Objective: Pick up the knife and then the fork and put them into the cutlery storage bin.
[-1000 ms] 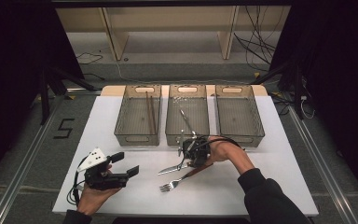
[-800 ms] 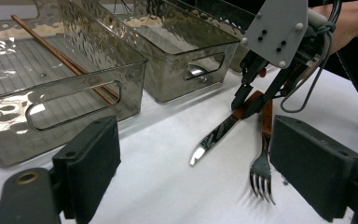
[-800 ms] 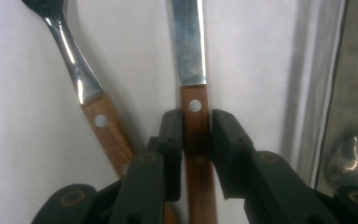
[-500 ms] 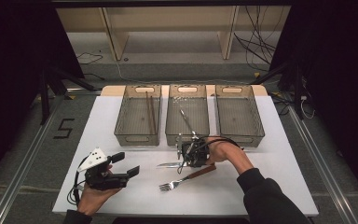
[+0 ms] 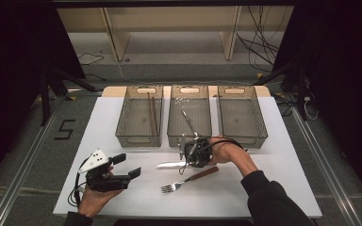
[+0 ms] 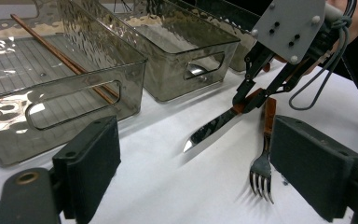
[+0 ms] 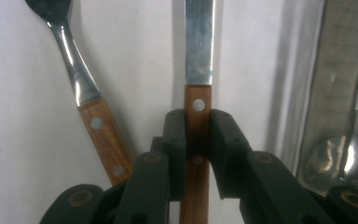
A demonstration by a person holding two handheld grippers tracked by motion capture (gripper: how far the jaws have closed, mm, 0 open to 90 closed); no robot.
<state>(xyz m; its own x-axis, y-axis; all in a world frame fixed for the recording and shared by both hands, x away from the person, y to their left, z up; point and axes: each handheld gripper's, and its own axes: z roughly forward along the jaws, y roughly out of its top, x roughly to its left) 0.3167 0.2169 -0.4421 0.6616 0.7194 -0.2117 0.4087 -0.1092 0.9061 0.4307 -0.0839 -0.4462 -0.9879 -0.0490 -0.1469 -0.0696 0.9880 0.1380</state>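
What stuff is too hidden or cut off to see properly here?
- Knife: in the right gripper view the top edge cuts off its tip, and the right claw covers part of its wooden handle.
- Fork: its prongs run past that view's top edge.
- Spoon in the middle bin: too small in the high view for detail.

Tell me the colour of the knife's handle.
Reddish-brown wood with a pale metal rivet; the knife handle shows best in the right gripper view.

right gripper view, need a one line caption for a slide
Right gripper shut on the wooden handle of a knife, with a fork lying beside it on the white table.
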